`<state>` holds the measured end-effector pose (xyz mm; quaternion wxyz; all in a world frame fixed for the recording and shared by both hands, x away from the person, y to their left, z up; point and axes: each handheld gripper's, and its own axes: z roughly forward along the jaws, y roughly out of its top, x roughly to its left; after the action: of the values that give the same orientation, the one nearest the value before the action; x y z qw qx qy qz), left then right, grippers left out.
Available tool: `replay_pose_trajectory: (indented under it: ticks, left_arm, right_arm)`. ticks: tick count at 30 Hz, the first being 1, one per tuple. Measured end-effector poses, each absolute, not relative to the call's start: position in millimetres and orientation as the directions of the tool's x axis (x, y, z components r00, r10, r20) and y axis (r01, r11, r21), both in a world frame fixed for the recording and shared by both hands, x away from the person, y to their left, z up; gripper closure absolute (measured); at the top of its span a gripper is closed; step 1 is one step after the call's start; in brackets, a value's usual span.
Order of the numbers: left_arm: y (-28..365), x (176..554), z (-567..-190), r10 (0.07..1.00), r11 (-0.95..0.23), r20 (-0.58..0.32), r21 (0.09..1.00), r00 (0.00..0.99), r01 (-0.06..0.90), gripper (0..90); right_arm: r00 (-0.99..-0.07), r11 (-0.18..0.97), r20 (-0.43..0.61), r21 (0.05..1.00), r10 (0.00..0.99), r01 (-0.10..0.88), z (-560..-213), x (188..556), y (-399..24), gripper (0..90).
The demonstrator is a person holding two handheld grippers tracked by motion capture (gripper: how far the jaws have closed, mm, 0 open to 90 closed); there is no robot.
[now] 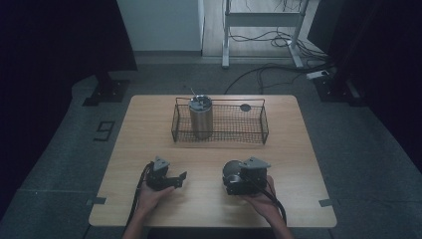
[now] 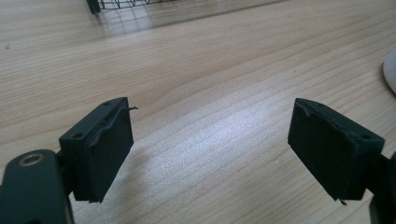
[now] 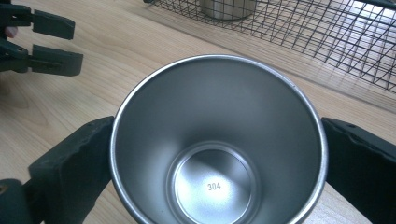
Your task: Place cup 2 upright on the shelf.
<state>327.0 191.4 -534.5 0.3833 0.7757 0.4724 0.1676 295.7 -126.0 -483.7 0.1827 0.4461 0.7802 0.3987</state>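
We grasp the steel cup (image 3: 217,144) firmly in our right tongs (image 3: 217,163), low and centre over the table (image 1: 209,199), keeping it level toward the wire basket (image 1: 263,130) while our left tongs (image 2: 210,149) stay released, empty.

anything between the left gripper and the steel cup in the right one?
Nothing: bare wooden table between left gripper and steel cup, seen in the high view.

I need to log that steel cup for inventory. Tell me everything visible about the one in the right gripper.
The steel cup is brushed, shiny metal, empty, tapering to a round base stamped 304 inside. Its thin rolled rim looks undented. It sits between the right gripper's black fingers, which press on opposite sides. In the high view it is near the table's front edge.
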Motion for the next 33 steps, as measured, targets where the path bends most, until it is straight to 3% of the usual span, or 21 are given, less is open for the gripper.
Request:
replay_pose_trajectory:
  ticks: [33]
  left_arm:
    - [190.2, 326.4, -535.9, 0.862, -0.258, -0.106, 0.75, 0.496, 0.609, 14.3]
  right_arm:
    - [-0.587, 0.381, 0.005, 0.755, 0.81, 0.533, -492.5, 299.0, -124.8, 7.0]
